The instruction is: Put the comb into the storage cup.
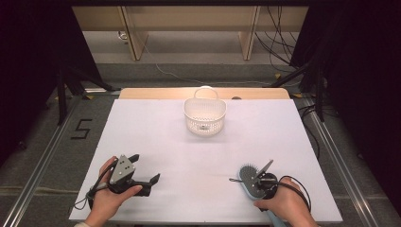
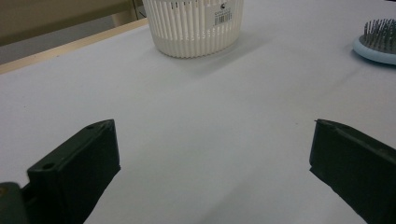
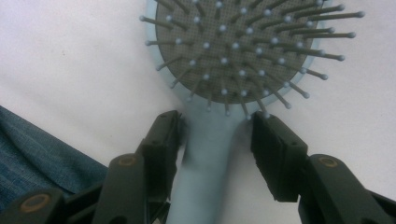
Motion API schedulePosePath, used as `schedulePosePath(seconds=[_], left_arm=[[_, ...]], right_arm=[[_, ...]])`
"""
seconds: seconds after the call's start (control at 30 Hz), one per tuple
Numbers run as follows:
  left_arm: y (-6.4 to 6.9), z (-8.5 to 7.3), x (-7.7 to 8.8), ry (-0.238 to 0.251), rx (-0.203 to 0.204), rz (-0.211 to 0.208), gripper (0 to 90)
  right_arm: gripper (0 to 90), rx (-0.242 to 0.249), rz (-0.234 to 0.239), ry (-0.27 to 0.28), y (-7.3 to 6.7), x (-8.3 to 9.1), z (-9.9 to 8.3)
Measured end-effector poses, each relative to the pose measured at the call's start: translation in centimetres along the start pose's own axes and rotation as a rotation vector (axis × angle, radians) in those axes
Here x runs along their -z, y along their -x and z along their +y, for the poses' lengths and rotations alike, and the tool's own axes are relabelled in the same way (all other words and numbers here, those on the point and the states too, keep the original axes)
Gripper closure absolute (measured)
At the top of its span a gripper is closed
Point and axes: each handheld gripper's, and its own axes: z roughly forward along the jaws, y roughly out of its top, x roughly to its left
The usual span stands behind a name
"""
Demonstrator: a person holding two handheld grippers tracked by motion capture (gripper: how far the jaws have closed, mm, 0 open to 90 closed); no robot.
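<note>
A light blue hairbrush (image 1: 249, 179) with grey bristles lies bristles-up at the table's front right; its head also appears in the left gripper view (image 2: 377, 43). In the right gripper view the hairbrush (image 3: 233, 46) fills the top, and my right gripper (image 3: 215, 126) straddles its handle just below the head. The left pad sits at the handle's edge and a narrow gap remains at the right pad. From above, the right gripper (image 1: 262, 182) sits over the brush. My left gripper (image 1: 146, 167) rests at the front left, jaws wide open (image 2: 212, 128) with nothing between them.
A white slatted basket (image 1: 204, 118) with a loop handle stands at the middle back of the white table (image 1: 156, 132); it also shows in the left gripper view (image 2: 196, 32). Blue denim cloth (image 3: 28, 163) shows beside the right gripper.
</note>
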Motion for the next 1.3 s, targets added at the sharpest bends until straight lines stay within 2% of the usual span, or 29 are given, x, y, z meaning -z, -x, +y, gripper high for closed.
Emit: schedulePosePath(seconds=[0.23, 0.73, 1.3], left_arm=[[0.03, -0.02, -0.04, -0.001, 0.001, -0.004, 1.1], [0.05, -0.01, -0.05, -0.002, -0.004, -0.004, 1.2], [0.01, -0.03, -0.02, -0.001, -0.001, -0.002, 1.2]], right_arm=[[63.5, -0.010, 0.004, -0.009, -0.16, 0.09, 0.10], [69.6, -0.069, 0.008, -0.010, 0.03, 0.10, 0.09], [70.4, -0.078, 0.018, 0.000, 0.20, 0.18, -0.02]])
